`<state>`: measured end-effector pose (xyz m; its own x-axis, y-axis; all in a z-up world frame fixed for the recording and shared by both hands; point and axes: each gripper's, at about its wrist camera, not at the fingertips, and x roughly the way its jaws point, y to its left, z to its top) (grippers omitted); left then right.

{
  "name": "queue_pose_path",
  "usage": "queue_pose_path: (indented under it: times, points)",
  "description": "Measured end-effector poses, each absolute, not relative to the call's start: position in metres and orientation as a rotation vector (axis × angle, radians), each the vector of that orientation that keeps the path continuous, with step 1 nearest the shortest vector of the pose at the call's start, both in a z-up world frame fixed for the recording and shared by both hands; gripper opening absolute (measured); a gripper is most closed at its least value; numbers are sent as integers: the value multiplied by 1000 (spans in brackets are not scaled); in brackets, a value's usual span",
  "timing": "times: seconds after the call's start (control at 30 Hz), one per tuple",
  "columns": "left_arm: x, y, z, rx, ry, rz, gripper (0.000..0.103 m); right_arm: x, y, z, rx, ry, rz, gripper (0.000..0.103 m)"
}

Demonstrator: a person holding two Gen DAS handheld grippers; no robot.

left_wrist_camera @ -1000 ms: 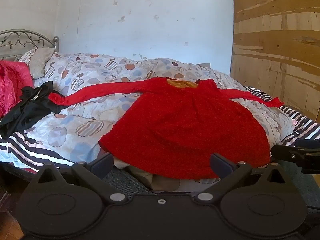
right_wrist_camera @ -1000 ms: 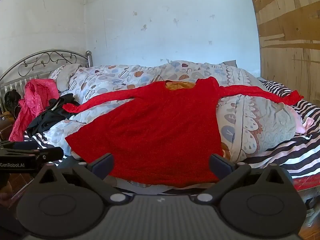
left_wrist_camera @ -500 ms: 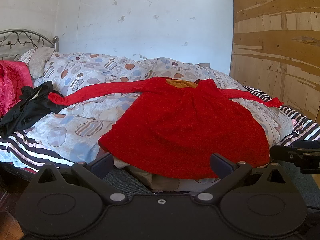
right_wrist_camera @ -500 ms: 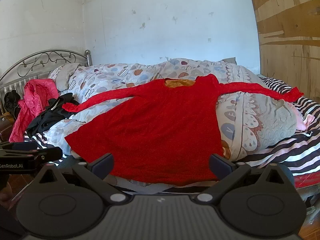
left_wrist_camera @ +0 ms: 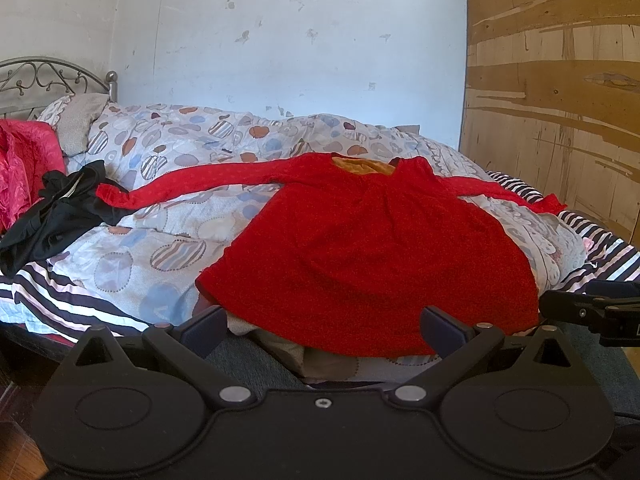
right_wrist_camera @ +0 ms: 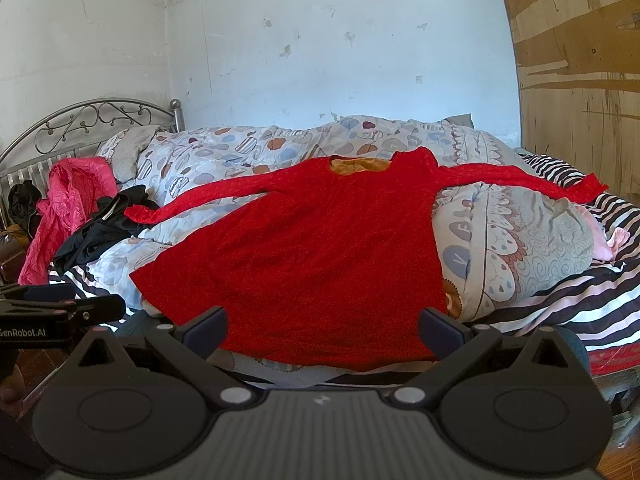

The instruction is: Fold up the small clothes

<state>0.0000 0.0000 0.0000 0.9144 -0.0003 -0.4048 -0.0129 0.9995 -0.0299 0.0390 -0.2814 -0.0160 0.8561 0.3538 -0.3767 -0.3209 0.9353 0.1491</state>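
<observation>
A small red long-sleeved dress (left_wrist_camera: 372, 248) (right_wrist_camera: 308, 256) lies spread flat on the bed, neck away from me, both sleeves stretched out sideways, hem at the near edge. My left gripper (left_wrist_camera: 326, 326) is open, held just short of the hem's left half, nothing between its fingers. My right gripper (right_wrist_camera: 324, 326) is open too, in front of the hem's middle and right part. Each gripper shows at the edge of the other's view: the right gripper (left_wrist_camera: 592, 312) and the left gripper (right_wrist_camera: 60, 312).
A patterned quilt (left_wrist_camera: 168, 248) covers the bed over a striped sheet (right_wrist_camera: 560, 304). A black garment (left_wrist_camera: 60, 216) and a pink one (right_wrist_camera: 64, 208) lie at the left by the metal headboard (right_wrist_camera: 92, 120). A wooden panel (left_wrist_camera: 560, 100) stands at the right.
Both views have shifted only slightly; the right gripper has crept a little nearer and leftward. The dress has not moved and both grippers stay open.
</observation>
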Motion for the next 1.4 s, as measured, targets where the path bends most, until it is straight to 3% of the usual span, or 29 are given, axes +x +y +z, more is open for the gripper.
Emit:
queue_pose_path:
  times: [1.4]
  points:
    - [0, 0, 0, -34, 423, 5, 102, 39, -281, -19, 85, 422, 356, 103]
